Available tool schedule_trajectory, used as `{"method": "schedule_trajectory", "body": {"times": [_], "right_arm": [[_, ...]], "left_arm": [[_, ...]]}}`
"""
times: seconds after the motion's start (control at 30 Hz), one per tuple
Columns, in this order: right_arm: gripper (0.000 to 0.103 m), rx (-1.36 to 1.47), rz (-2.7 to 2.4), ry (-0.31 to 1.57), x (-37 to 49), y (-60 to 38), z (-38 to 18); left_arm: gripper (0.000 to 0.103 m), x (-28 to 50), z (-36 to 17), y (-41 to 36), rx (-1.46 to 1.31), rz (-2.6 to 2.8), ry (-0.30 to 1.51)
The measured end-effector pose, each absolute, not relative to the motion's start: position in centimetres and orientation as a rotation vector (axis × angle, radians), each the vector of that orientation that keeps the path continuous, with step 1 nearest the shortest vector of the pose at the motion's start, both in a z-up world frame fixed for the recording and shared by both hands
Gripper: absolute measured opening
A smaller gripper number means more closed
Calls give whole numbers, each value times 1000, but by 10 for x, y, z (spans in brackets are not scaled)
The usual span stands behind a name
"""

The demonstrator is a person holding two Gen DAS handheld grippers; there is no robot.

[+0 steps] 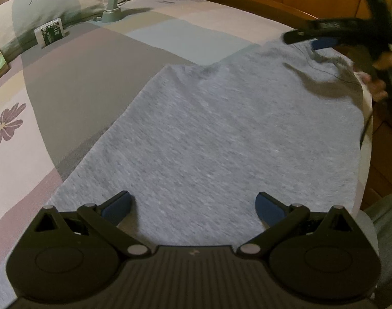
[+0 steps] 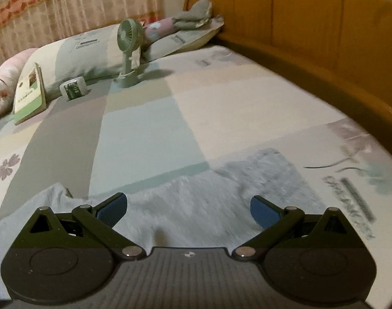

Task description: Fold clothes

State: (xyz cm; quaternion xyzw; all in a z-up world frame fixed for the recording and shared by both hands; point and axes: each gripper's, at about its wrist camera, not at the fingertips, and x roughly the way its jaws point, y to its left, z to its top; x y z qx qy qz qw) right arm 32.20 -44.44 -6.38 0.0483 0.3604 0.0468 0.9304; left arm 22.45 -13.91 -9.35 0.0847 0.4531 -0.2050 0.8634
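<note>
A light grey garment [image 1: 221, 134] lies spread flat on the patchwork bed sheet [image 1: 75, 82]. My left gripper [image 1: 193, 206] hovers over its near end, open, with nothing between the blue pads. The right gripper [image 1: 312, 40] shows blurred at the garment's far right corner, held by a hand [image 1: 376, 85]. In the right wrist view, the right gripper [image 2: 188, 208] is open above the grey garment [image 2: 209, 198], whose edge is rumpled, with one corner [image 2: 268, 164] sticking out toward the headboard side.
A green hand fan [image 2: 129, 51] stands near the pillows [image 2: 87, 49], beside a small white box [image 2: 73, 87] and a green booklet [image 2: 30, 95]. A wooden bed frame [image 2: 312, 38] curves along the right. Patterned curtains [image 2: 67, 2] hang behind.
</note>
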Motion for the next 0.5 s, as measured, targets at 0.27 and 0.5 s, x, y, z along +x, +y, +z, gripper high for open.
{"method": "schedule_trajectory", "body": {"times": [0.27, 0.5], "right_arm": [[103, 68, 59, 770, 349, -452, -81], [103, 60, 83, 766, 300, -436, -51]], "left_arm": [[102, 226, -97, -140, 186, -436, 938], [102, 226, -97, -139, 190, -445, 929]]}}
